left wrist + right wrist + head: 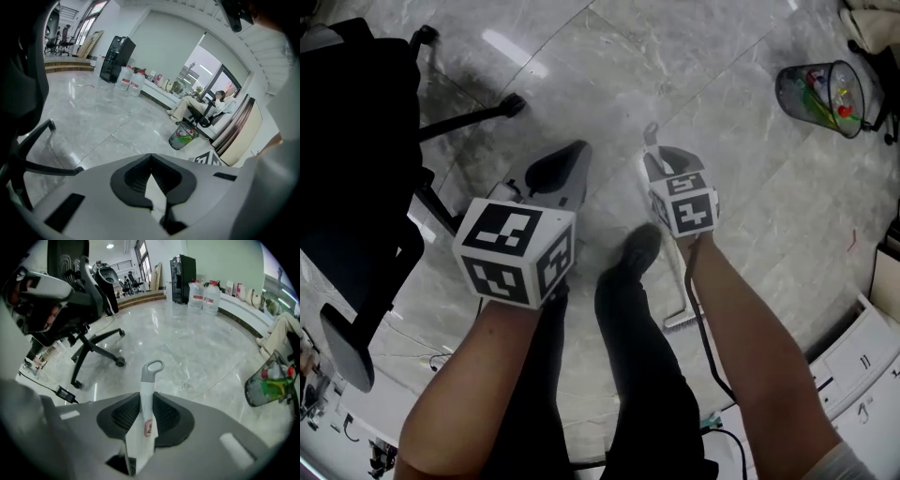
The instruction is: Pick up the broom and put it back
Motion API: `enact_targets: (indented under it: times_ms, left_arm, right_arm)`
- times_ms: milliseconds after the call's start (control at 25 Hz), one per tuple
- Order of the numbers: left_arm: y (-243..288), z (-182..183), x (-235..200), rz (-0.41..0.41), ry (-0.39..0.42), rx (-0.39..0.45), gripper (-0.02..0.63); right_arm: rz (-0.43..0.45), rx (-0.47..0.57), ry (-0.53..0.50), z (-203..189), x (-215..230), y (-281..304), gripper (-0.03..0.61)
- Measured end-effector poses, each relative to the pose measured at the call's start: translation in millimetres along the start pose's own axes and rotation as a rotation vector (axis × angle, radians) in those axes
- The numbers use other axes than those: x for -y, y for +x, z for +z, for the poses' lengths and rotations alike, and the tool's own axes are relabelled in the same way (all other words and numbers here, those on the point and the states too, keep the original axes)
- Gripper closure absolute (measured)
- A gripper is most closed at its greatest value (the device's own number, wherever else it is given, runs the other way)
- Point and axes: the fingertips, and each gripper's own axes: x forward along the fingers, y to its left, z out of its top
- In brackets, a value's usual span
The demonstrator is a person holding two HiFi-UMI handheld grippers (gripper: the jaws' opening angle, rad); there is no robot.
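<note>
The broom (686, 286) has a white handle ending in a grey loop (153, 367). It hangs off the floor along my right forearm, with its small head low by my shoe. My right gripper (661, 161) is shut on the handle just below the loop, and the white shaft (145, 413) runs between its black pads. My left gripper (567, 161) is beside it to the left, apart from the broom. In the left gripper view its jaws (150, 159) meet at the tips with nothing between them.
A black office chair (356, 187) stands close on the left, with its wheeled base (93, 350) on the marble floor. A mesh waste bin (820, 92) with rubbish stands far right. White cabinets (853, 366) and a black cable (712, 366) lie at lower right. A seated person (197, 107) is beyond the bin.
</note>
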Motion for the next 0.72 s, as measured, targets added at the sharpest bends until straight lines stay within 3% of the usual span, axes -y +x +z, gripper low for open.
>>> enact_targets:
  times_ms: [320, 400, 520, 720]
  left_arm:
    - [-134, 113, 63, 0.022, 0.028, 0.104, 0.607]
    - [-177, 139, 77, 0.024, -0.008, 0.142, 0.607]
    - [-242, 177, 98, 0.04, -0.001, 0.198, 0.607]
    - [-364, 205, 136, 0.084, 0.015, 0.225, 0.607]
  right_arm:
    - [0.086, 0.203, -0.133, 141, -74, -235, 0.495]
    - [0.106, 0.227, -0.174, 164, -92, -287, 0.495]
    - [0.122, 0.263, -0.244, 197, -114, -354, 0.495]
    - [0.18, 0.313, -0.369, 224, -183, -473, 0.495]
